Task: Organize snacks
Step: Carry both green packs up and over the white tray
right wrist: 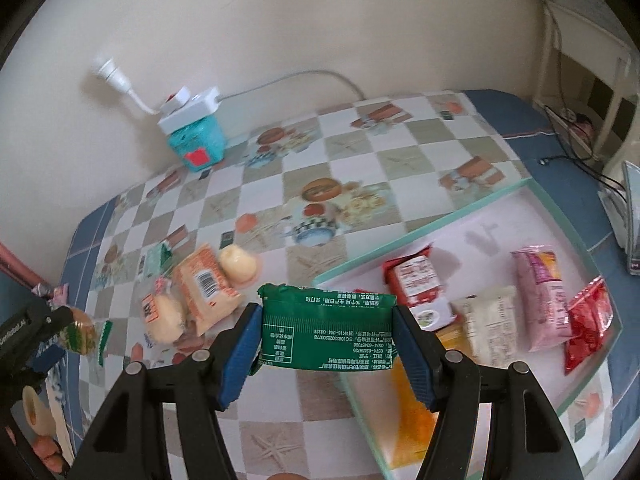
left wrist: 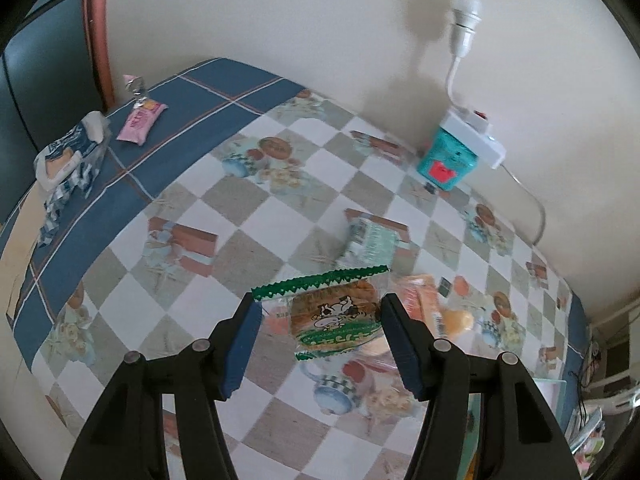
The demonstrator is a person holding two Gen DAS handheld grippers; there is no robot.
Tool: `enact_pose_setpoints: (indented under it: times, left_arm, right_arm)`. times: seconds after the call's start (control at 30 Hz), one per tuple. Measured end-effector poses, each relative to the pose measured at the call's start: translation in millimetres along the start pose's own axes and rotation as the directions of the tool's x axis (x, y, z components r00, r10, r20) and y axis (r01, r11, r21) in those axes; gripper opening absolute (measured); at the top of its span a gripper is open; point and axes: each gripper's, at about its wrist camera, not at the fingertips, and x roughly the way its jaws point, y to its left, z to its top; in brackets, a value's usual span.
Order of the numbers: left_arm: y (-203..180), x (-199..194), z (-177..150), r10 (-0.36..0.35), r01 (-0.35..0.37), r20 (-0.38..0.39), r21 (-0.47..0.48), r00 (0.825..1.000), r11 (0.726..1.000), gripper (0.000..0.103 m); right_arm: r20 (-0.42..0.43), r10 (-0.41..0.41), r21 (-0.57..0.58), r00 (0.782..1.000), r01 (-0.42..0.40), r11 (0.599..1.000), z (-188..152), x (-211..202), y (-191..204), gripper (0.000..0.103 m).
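Observation:
My left gripper (left wrist: 320,310) is shut on a clear cookie packet (left wrist: 336,316) with green zigzag ends and a cow picture, held above the checked tablecloth. My right gripper (right wrist: 326,320) is shut on a dark green packet (right wrist: 326,332) with white print, pinched by its two ends just left of a teal-rimmed tray (right wrist: 420,236). The tray holds several snacks, among them a red packet (right wrist: 416,284), a cream one (right wrist: 492,320) and a pink one (right wrist: 540,300). The left gripper with its cookie packet (right wrist: 82,328) shows at the left edge of the right wrist view.
Loose snacks lie on the table: an orange packet (right wrist: 204,288), a round yellow bun (right wrist: 238,266) and a pale green packet (left wrist: 372,240). A teal box under a white power strip (left wrist: 448,160) stands by the wall. A pink packet (left wrist: 142,122) and a tissue pack (left wrist: 68,160) lie far left.

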Motion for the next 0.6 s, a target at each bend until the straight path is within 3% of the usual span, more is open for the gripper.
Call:
enact_pose_setpoints:
  times: [0.33, 0.6]
  left_arm:
    - [-41.9, -16.6, -11.4, -0.027, 0.024, 0.03, 0.081, 0.999, 0.996, 0.063]
    - [-79.0, -27.8, -20.8, -0.062, 0.055, 0.046, 0.157, 0.997, 0.986, 0.063]
  right_arm:
    - [0.026, -0.069, 0.121, 0.997, 0.066, 0.99, 10.6, -10.1, -62.5, 0.068]
    - [0.037, -0.153, 0.248, 0.988, 0.139, 0.959, 17.0, -19.7, -123.2, 0.068]
